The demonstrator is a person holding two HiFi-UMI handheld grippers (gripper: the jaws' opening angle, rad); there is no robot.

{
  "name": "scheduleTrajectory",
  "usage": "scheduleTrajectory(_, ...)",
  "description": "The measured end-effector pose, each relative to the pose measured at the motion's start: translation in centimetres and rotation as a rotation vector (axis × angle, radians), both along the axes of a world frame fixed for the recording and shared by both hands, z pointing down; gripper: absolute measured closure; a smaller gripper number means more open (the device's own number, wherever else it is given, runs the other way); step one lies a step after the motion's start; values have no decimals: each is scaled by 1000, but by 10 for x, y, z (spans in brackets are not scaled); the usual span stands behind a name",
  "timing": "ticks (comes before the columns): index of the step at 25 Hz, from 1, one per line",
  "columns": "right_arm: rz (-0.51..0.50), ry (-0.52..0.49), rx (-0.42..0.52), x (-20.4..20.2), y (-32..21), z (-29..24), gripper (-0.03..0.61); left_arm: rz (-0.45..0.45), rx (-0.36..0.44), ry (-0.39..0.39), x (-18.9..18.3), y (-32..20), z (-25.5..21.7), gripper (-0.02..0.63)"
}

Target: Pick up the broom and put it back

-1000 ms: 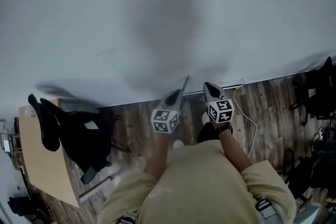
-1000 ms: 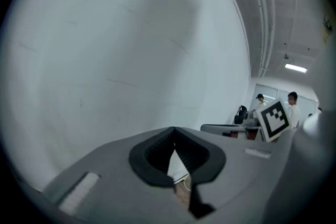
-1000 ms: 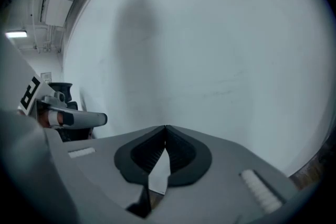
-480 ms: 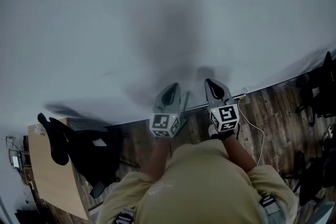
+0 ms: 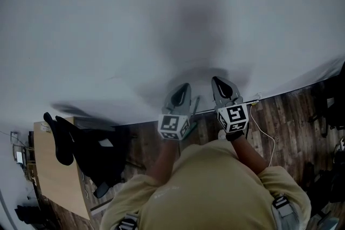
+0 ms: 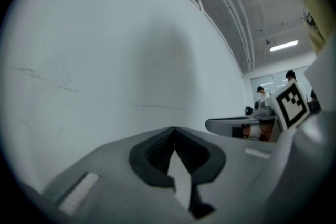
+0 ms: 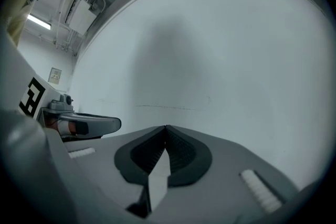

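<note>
Our left gripper (image 5: 185,86) and right gripper (image 5: 216,80) face the plain white wall (image 5: 108,19), fingers closed on nothing. A thin grey rod (image 5: 192,109), likely the broom's handle, leans between them. The broom seems returned, so next we step back.

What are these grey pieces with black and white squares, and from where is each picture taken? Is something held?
There is no robot: a person holds one hand tool, a gripper, in each hand. The head view looks down from the person's head: the left gripper and the right gripper point at a white wall, above a wooden floor. The two gripper views come from cameras riding on the tools, looking along their jaws. Both pairs of jaws are closed, with nothing between them. The squared cubes are parts of the grippers.
</note>
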State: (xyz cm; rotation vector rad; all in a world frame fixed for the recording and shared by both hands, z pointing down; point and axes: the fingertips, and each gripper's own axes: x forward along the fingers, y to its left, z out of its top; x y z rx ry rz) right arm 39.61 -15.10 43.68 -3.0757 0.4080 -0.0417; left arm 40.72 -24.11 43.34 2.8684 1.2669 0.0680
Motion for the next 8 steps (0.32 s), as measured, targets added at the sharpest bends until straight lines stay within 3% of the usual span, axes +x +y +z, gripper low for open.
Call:
scheduleTrajectory(3, -23, -6, -9, 9, -2, 3, 574, -5, 61, -37, 2, 0, 19, 614)
scheduleTrajectory(8, -18, -110, 28, -18, -27, 29, 574, 40, 224, -204, -41, -35, 82, 613)
